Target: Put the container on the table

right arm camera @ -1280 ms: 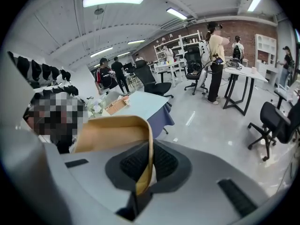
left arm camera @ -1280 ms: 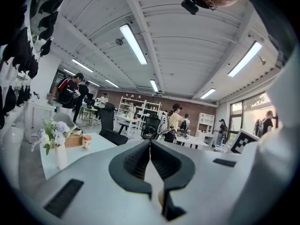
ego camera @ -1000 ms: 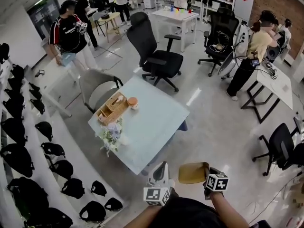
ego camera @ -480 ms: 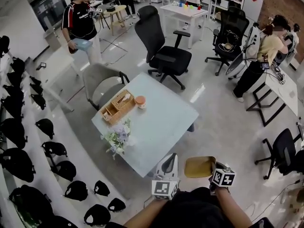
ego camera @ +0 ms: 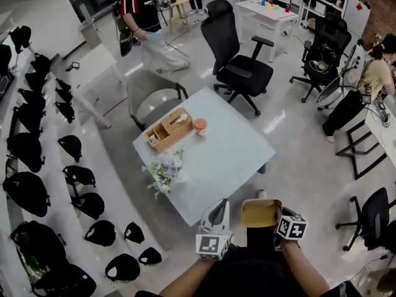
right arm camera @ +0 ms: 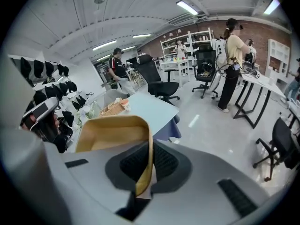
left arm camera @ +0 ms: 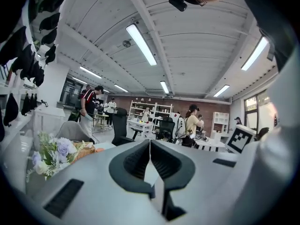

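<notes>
You have the tan container point(ego camera: 260, 211) clenched by its wall in your right gripper point(right arm camera: 148, 167), in the air just short of the table point(ego camera: 238, 156), left gripper point(left arm camera: 150, 159) closed and empty, so setting it down remains.

The tan container point(right arm camera: 110, 135) looks matt, perhaps paper pulp; the table point(ego camera: 229, 156) top is smooth, the floor point(ego camera: 297, 153) glossy.
</notes>
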Action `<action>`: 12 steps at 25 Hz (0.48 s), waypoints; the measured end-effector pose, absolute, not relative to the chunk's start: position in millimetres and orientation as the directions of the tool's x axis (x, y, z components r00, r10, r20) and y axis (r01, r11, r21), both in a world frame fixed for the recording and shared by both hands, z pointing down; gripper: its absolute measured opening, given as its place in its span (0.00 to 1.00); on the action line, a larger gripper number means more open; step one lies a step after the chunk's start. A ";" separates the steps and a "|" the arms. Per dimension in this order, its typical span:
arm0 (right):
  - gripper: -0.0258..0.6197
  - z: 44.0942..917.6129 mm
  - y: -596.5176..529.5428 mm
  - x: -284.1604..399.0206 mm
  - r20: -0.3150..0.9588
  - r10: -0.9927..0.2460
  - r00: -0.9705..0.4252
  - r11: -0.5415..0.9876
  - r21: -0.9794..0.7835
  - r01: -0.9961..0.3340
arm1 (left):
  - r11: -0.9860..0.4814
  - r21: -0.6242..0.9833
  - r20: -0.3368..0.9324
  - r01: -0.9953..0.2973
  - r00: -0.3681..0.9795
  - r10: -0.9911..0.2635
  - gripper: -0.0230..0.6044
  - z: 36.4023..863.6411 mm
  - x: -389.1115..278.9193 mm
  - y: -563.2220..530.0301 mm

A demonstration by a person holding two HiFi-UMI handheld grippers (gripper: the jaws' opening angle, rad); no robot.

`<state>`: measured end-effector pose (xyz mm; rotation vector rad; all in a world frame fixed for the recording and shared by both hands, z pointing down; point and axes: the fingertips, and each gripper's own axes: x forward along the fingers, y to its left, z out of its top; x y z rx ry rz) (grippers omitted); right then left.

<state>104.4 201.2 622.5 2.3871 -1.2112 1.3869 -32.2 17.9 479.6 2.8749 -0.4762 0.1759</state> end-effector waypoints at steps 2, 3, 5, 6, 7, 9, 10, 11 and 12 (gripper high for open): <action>0.05 628.2 185.6 117.4 0.775 -0.588 0.230 -0.645 -0.278 -0.711 | -0.915 0.186 0.158 -0.359 0.930 -0.333 0.05 482.4 -24.9 10.7; 0.05 631.7 174.9 124.8 0.775 -0.596 0.210 -0.627 -0.286 -0.725 | -0.909 0.182 0.161 -0.374 0.924 -0.348 0.05 483.3 -19.5 5.9; 0.05 636.9 148.2 141.2 0.771 -0.616 0.160 -0.576 -0.303 -0.759 | -0.897 0.172 0.176 -0.407 0.909 -0.379 0.05 485.3 -7.0 -5.4; 0.05 637.3 132.8 151.1 0.766 -0.628 0.137 -0.547 -0.309 -0.778 | -0.891 0.165 0.183 -0.423 0.901 -0.394 0.05 485.8 0.6 -11.9; 0.05 636.3 116.6 162.0 0.759 -0.641 0.115 -0.516 -0.315 -0.796 | -0.885 0.160 0.188 -0.437 0.894 -0.408 0.05 485.3 9.5 -18.6; 0.05 633.4 87.4 182.6 0.747 -0.661 0.070 -0.457 -0.327 -0.827 | -0.871 0.158 0.195 -0.465 0.880 -0.434 0.05 484.2 27.7 -29.8; 0.05 632.7 75.6 191.5 0.744 -0.666 0.047 -0.430 -0.331 -0.840 | -0.863 0.158 0.199 -0.481 0.871 -0.449 0.05 484.8 35.6 -34.1; 0.05 632.7 65.4 200.1 0.744 -0.667 0.026 -0.403 -0.331 -0.853 | -0.851 0.158 0.203 -0.500 0.860 -0.467 0.05 486.6 42.9 -38.5; 0.05 632.7 56.3 208.8 0.745 -0.667 0.007 -0.377 -0.329 -0.866 | -0.837 0.162 0.207 -0.522 0.847 -0.489 0.05 489.0 49.8 -43.4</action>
